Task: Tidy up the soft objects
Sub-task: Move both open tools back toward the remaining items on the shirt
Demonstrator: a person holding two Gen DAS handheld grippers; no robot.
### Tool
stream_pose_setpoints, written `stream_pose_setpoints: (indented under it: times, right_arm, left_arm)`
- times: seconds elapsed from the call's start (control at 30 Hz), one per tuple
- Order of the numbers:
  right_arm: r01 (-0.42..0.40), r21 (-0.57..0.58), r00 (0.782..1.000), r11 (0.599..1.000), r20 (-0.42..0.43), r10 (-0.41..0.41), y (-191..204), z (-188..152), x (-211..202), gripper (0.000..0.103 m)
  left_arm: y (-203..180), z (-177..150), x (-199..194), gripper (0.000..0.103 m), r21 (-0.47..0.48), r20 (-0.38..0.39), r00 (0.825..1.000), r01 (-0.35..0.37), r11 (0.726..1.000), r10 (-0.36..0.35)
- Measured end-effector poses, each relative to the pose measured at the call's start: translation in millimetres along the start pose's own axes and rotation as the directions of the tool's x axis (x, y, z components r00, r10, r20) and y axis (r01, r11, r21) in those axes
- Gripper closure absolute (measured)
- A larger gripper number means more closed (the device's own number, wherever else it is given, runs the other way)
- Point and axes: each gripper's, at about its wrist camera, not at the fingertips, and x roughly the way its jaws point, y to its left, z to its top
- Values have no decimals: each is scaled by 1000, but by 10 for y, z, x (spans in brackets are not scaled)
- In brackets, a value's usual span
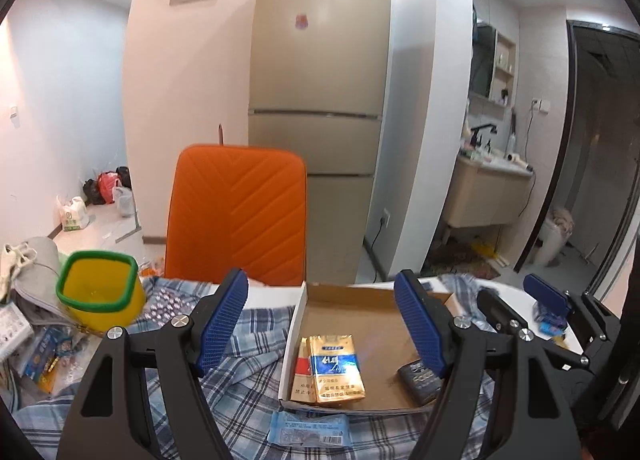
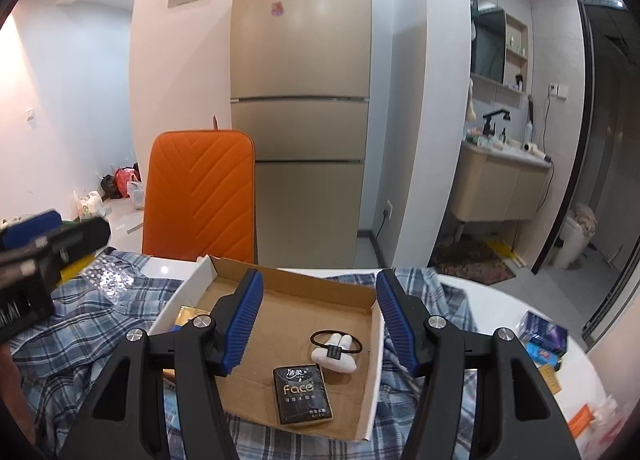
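A shallow cardboard box [image 1: 352, 296] [image 2: 288, 296] lies on a blue plaid cloth [image 1: 248, 340] [image 2: 80, 324]. In it are two gold packs [image 1: 334, 368], a black "Face" tissue pack [image 2: 303, 394] [image 1: 420, 378], and a white soft item with a black hair band [image 2: 336, 348]. A blue wrapped pack [image 1: 310, 428] lies on the cloth in front of the box. My left gripper [image 1: 320, 324] is open and empty above the box's left part. My right gripper [image 2: 320, 320] is open and empty above the box's right part.
A yellow cup with a green rim [image 1: 100, 292] and cluttered packets [image 1: 44, 352] sit at left. An orange chair back [image 1: 236, 216] stands behind the table, a fridge [image 1: 320, 100] beyond. Blue boxes [image 2: 544, 340] lie at the table's right edge.
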Motion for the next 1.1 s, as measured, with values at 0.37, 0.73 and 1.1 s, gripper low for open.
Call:
stream_pose_setpoints:
  times: [0.37,0.73,1.1]
  right_arm:
    - [-20,33,991,999,135,15,-78,163,-827,41]
    - [12,51,979,999,202,-22,-172,2,-1353,1]
    - [31,44,971,999,238,-41,-156,-218,-1529,0]
  left_arm:
    - [-58,44,-723,12,36,129,992,12,999,-16]
    - [-66,-197,-1061,1,66,206,978,-22,998,7]
    - [24,-652,-1227,1,51,227,973,-48,998,35]
